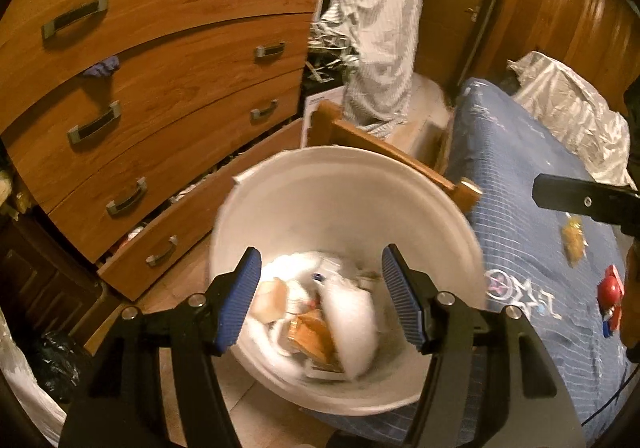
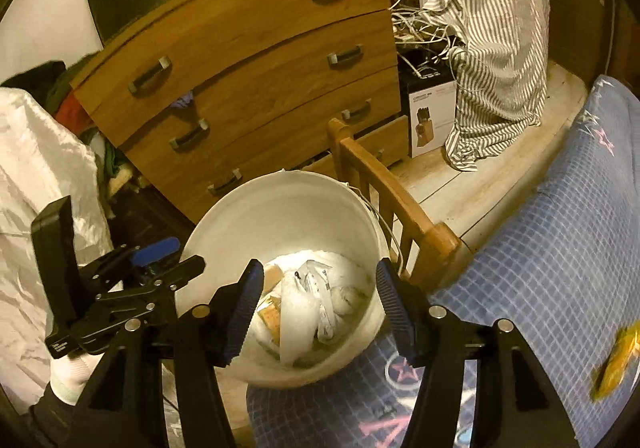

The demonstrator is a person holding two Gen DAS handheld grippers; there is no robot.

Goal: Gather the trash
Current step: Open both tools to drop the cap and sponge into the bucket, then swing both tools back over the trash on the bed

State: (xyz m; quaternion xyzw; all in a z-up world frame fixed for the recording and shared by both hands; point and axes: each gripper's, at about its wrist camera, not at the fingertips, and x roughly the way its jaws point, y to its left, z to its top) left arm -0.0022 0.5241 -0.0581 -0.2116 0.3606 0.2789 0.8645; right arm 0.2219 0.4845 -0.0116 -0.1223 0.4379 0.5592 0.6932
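Blue bedspread [image 2: 560, 248] (lettering unreadable)

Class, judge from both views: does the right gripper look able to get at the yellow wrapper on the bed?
Probably yes: the right gripper is open and empty, and the yellow wrapper lies uncovered on the blue bedspread.

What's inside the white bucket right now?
The white bucket holds a heap of trash: crumpled white paper and plastic, with brown cardboard pieces among it. The heap covers the bucket's bottom, so anything underneath is hidden.
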